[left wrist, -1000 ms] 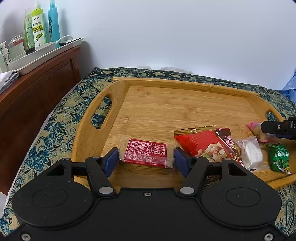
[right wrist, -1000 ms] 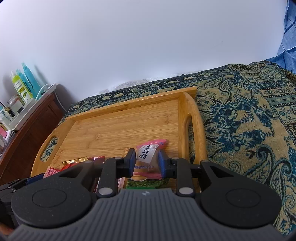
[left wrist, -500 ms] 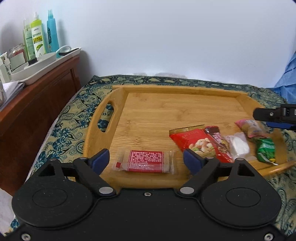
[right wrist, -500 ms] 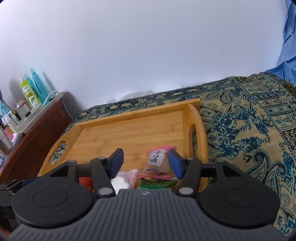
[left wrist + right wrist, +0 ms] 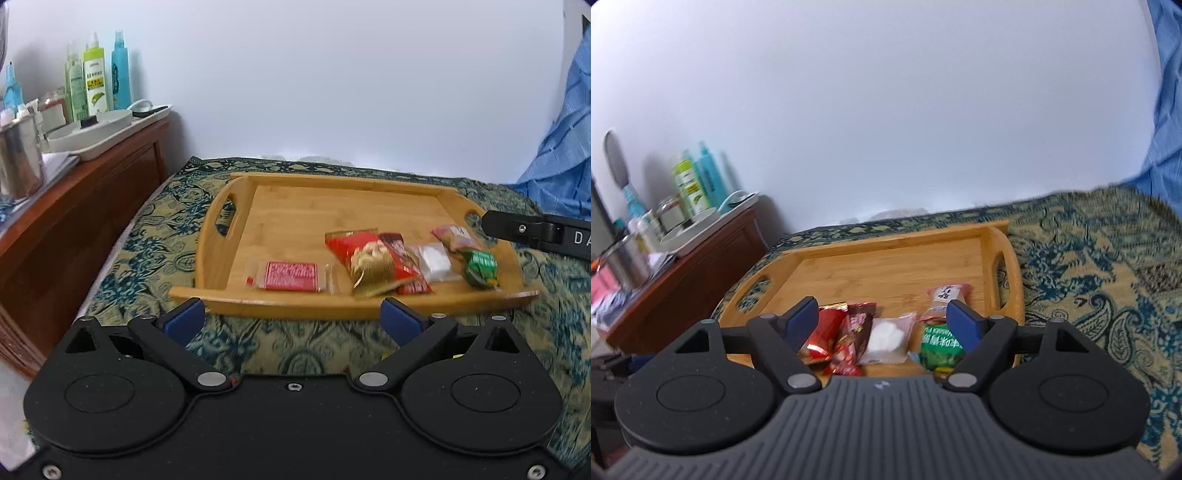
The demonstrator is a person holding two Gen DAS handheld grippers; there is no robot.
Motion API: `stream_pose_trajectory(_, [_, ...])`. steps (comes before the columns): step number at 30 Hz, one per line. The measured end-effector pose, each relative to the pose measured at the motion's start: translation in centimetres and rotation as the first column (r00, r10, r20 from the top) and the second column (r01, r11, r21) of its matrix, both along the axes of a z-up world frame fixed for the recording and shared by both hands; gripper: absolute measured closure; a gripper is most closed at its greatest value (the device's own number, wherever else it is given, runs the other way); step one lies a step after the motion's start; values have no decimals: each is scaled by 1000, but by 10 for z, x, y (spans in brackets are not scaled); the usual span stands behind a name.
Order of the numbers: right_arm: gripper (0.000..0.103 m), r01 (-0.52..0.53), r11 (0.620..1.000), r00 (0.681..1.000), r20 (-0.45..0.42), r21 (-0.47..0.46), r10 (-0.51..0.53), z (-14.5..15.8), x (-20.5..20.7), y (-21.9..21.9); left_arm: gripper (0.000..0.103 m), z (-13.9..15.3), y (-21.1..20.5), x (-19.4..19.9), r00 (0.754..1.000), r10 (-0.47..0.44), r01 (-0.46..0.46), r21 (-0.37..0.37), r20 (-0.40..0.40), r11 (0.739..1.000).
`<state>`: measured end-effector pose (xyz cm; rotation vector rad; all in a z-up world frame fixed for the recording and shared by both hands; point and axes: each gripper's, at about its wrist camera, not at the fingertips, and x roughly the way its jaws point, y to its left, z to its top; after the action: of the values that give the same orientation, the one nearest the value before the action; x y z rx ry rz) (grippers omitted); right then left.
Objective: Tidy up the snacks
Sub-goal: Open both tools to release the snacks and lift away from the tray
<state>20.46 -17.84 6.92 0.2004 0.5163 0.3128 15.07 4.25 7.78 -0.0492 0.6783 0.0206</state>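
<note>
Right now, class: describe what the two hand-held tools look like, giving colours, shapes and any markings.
The left tool has a glossy black body with two round discs, angled black linkage arms with silver pivots, and blue pads. The right tool matches it, except its centre is ribbed grey plastic with a small white logo. White letters mark its side in the left wrist view.

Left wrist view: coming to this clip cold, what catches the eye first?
A bamboo tray lies on a paisley cloth, with snack packets in a row along its near edge: a red packet apart on the left, then a nut bag, a white packet and a green packet. The left gripper stands wide open and empty just short of the tray. Bottles crowd a wooden cabinet far left.
</note>
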Motion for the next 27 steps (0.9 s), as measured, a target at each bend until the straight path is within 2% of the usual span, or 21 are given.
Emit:
stream_pose_trajectory(4, [17, -9, 1000, 1000, 20, 5, 9, -3, -22, 4, 1, 4, -7, -19, 999, -26, 24, 66, 34, 998])
stream_pose_trajectory(9, [17, -12, 1000, 999, 49, -16, 12, -5, -42, 8, 1, 12, -8, -29, 999, -28, 27, 48, 25, 998])
stream_pose_trajectory(13, [17, -15, 1000, 999, 51, -2, 15, -5, -50, 7, 1, 24, -10, -42, 998, -34, 31, 58, 56, 998])
stream_pose_trajectory(21, [17, -2, 999, 997, 78, -39, 5, -7, -67, 11, 1, 33, -9, -76, 996, -2, -3, 52, 88, 999])
stream_pose_trajectory(25, [25, 23, 999, 997, 69, -46, -20, -13, -81, 10, 2, 31, -3, -97, 993, 24, -32, 66, 113, 997])
stream_pose_trajectory(26, [27, 30, 998, 998, 62, -46, -27, -16, -85, 9, 4, 29, -2, -101, 993, 31, -39, 70, 113, 997])
stream_pose_trajectory(27, [31, 37, 998, 998, 55, -45, -35, -18, -89, 9, 10, 27, -1, -107, 993, 41, -50, 73, 112, 996])
